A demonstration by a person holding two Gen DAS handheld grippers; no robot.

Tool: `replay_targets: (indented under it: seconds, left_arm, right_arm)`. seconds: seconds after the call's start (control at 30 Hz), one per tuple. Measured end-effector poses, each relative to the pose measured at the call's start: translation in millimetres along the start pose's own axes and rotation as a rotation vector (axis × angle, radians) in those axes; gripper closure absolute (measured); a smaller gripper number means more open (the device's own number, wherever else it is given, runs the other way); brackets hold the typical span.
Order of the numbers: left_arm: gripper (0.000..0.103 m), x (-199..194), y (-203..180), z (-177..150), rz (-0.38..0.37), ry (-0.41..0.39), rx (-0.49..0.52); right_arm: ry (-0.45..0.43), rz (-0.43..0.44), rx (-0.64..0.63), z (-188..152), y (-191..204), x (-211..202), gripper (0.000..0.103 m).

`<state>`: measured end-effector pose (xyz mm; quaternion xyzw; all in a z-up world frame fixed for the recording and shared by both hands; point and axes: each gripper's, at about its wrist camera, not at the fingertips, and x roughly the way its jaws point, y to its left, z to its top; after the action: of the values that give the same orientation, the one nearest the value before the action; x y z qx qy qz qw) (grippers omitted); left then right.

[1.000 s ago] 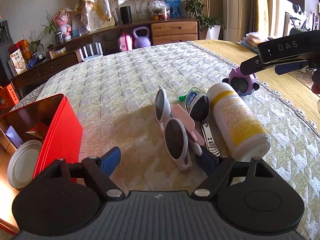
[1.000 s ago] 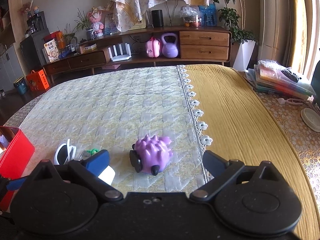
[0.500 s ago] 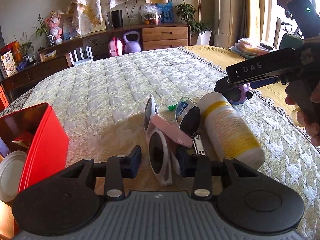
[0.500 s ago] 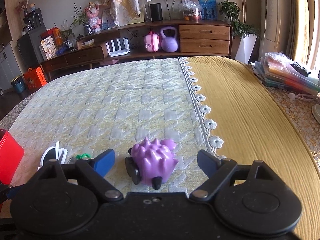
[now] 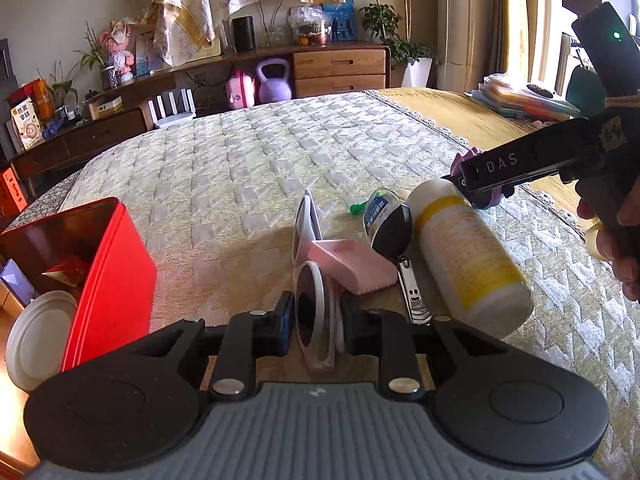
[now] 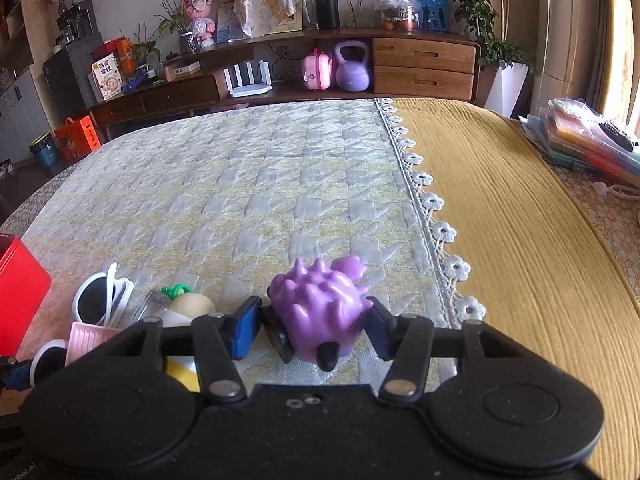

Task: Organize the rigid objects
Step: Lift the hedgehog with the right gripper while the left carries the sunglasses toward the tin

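Left gripper (image 5: 316, 326): its jaws were seen closing on the near lens of the white sunglasses (image 5: 314, 312), the pads pressed against both sides of the frame.

Right gripper (image 6: 312, 330): its jaws were caught closing around the purple toy (image 6: 318, 308); the right pad looked to be at the toy's flank, while contact on the left could not be told.

Sunglasses: they were pictured on edge on the quilt (image 5: 240, 168), leaning against a pink case (image 5: 352, 266).

Pile: a nail clipper (image 5: 414, 294), a small tube (image 5: 384, 216) and a white bottle (image 5: 468, 252) were shown lying close beside the case, the bottle just beside the toy.

Red box (image 5: 108, 280): it was seen standing open at the quilt's left edge, well apart from the pile.

Step in hand: two pickups were judged to be under way at once, one per gripper, with neither item yet lifted.

Next move: a firm hold was judged necessary on both items before any lift; the sunglasses were thought likely to drag the case, so a straight rise was called for, then a carry, presumably to the box.

Risk: the toy's spikes and rounded body were judged liable to slip between the pads.
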<state>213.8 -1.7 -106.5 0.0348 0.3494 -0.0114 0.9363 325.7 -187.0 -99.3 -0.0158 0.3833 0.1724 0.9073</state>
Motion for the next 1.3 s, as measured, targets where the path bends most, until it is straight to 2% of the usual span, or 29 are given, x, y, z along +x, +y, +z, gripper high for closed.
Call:
replay_targets:
  seconds: [0.47, 0.73, 1.03, 1.3]
  left_arm:
    - [0.080, -40.8, 14.2, -17.5, -0.019, 0.021, -0.070]
    - [0.080, -72.3, 17.2, -28.2, -0.033, 0.015, -0.102]
    - [0.082, -96.0, 26.4, -30.9, -0.037, -0.010, -0.152]
    - [0.082, -116.3, 42.5, -29.2, -0.052, -0.052, -0.194]
  right_arm:
    - [-0.009, 0.042, 0.032, -45.1, 8.6, -66.8, 0.049]
    - [-0.017, 0.110, 0.030, -64.4, 28.8, -109.4, 0.049]
    - [-0.047, 0.163, -0.011, -72.0, 61.1, -143.9, 0.049]
    - [-0.054, 0.180, -0.039, -68.6, 82.9, -151.8, 0.049]
